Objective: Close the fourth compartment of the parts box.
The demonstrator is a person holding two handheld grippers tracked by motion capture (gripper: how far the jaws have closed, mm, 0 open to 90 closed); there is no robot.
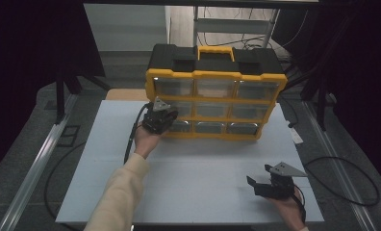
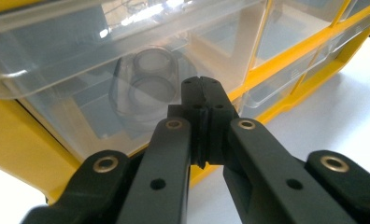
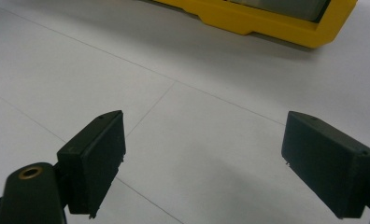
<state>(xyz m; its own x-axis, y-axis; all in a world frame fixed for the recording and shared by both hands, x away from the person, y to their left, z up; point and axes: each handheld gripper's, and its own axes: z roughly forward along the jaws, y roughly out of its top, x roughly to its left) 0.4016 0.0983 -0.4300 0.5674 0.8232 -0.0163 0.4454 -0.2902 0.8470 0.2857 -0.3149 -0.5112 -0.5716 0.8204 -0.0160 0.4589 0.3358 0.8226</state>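
Showing no readable label, the yellow organizer (image 1: pixel 216 103) faces the pressed-together left gripper (image 2: pixel 202 100); right gripper (image 3: pixel 220 163) spread.

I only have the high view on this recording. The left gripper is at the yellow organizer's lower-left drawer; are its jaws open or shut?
Observer: Shut. In the left gripper view the left gripper has its pads pressed together, right at the clear drawer front.
Operator: Anything inside that drawer?
Observer: Yes, a clear round cup-like piece lies behind the front.
Operator: And the right gripper?
Observer: The right gripper is open wide above the bare white table, nothing between the jaws.
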